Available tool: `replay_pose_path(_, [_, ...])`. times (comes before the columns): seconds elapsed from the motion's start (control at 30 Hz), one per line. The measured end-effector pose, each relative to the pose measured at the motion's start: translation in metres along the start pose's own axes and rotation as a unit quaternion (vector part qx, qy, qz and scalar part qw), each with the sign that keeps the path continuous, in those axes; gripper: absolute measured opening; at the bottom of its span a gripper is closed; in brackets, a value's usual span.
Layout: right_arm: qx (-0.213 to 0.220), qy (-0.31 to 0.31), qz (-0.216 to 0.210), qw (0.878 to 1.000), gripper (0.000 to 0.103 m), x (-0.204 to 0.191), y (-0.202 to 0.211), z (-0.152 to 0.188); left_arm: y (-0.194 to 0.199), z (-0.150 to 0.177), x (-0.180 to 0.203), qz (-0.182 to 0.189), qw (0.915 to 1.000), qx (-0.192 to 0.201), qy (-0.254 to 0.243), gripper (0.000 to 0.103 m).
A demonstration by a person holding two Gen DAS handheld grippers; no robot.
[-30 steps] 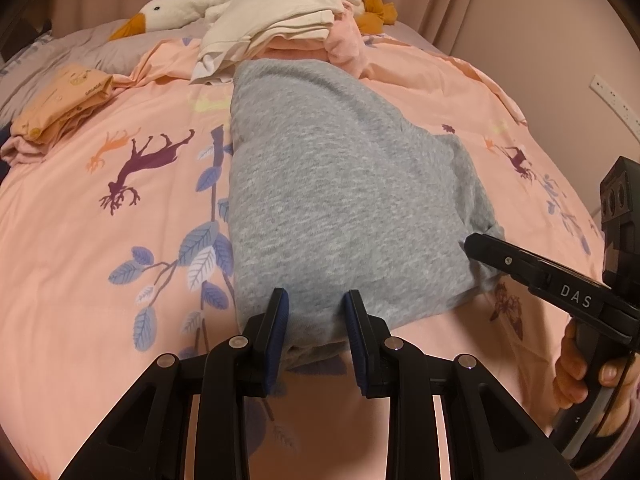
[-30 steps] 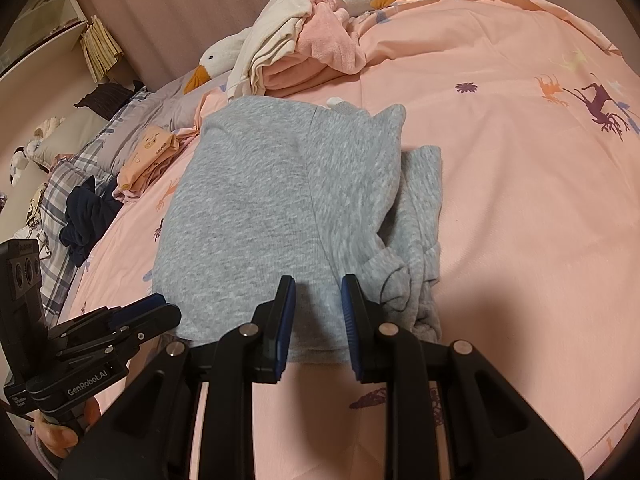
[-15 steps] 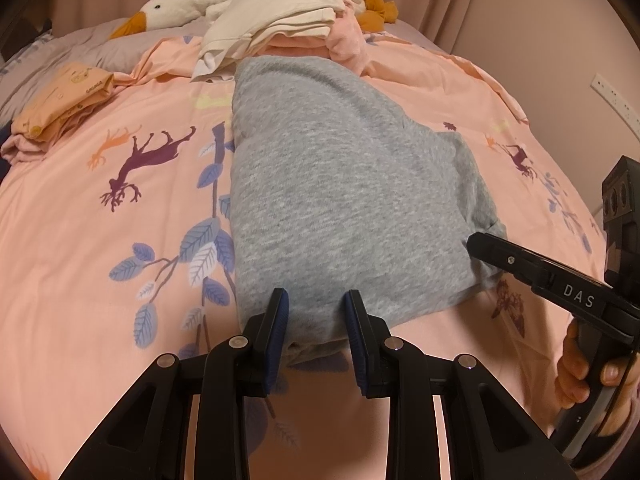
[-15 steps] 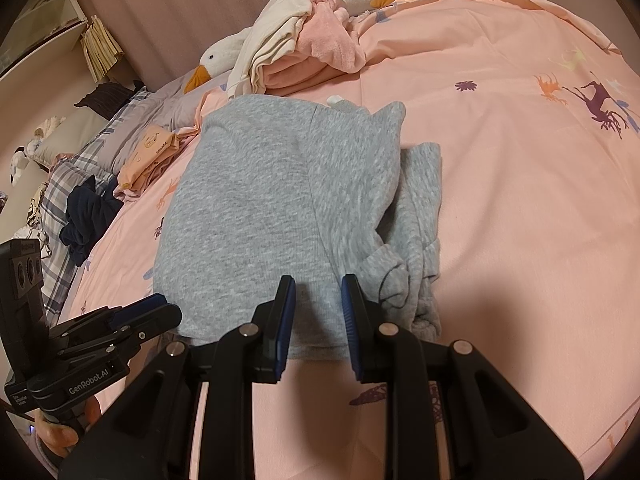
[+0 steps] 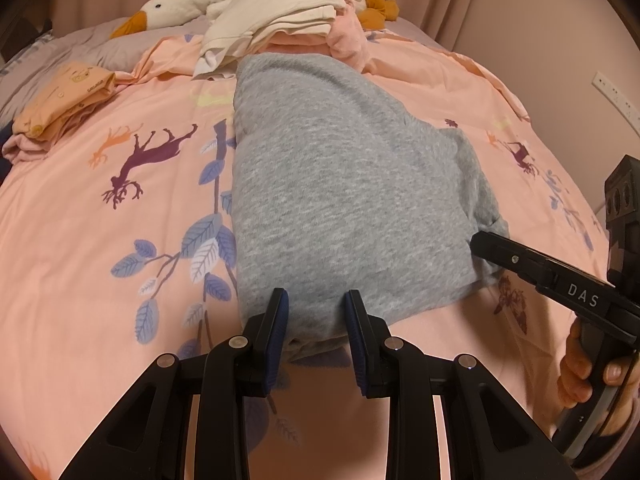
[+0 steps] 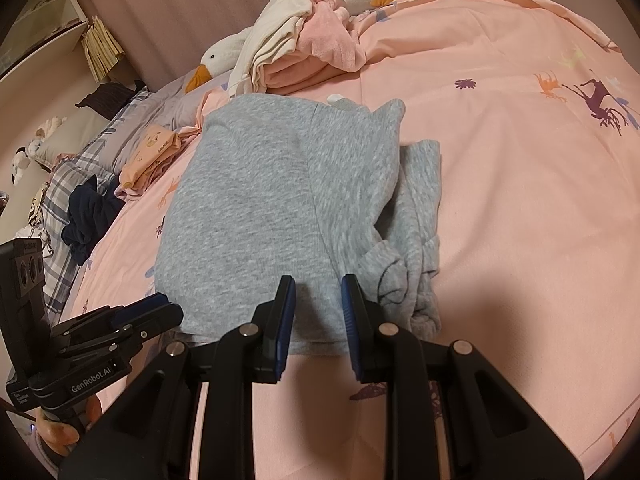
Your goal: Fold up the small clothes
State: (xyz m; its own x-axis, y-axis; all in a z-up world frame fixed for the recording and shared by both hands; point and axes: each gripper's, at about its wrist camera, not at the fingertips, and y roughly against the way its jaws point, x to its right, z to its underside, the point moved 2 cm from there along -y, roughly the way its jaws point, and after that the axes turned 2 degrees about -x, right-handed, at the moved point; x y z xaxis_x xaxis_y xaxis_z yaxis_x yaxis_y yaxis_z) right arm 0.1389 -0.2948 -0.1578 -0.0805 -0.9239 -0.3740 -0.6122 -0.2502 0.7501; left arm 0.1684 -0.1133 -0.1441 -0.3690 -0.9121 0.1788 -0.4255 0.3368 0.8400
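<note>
A grey knit garment (image 5: 344,184) lies folded lengthwise on the pink printed bedspread (image 5: 100,248); it also shows in the right wrist view (image 6: 260,208), with a bunched sleeve at its right side (image 6: 416,248). My left gripper (image 5: 316,312) is open, its fingers straddling the garment's near left corner. My right gripper (image 6: 318,304) is open, its fingers straddling the near hem further right. The right gripper's finger shows side-on in the left wrist view (image 5: 532,268); the left gripper shows in the right wrist view (image 6: 132,320).
A pile of cream and pink clothes (image 5: 288,20) and a plush goose (image 5: 172,8) lie at the bed's far end. A folded orange garment (image 5: 64,100) sits far left. Dark clothes (image 6: 88,216) lie on a plaid pillow. A wall (image 5: 560,40) is to the right.
Almost nothing has moved; both grippers stay open at the garment's near edge, with only a slight shift of view.
</note>
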Motion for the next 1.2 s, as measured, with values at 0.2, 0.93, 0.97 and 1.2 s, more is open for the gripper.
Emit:
replay_pose_path(0.2, [0.000,0.000,0.000,1.000,0.024,0.000,0.000,0.001,0.000,0.000,0.000,-0.001,1.0000,-0.002,0.000,0.028])
replay_pose_path(0.93, [-0.009,-0.002,-0.005,1.000,0.024,-0.001,0.006,0.009,0.013,0.007,-0.004,0.006,0.9999,-0.015,0.004,0.028])
replay_pose_path(0.97, [-0.011,-0.001,-0.005,1.000,0.024,-0.001,0.007,0.010,0.017,0.007,-0.006,0.010,0.9998,-0.014,0.004,0.028])
replay_pose_path(1.2, [-0.019,0.044,-0.006,0.999,0.040,-0.014,0.025,0.025,0.045,-0.012,-0.016,0.019,0.9996,0.020,0.004,0.028])
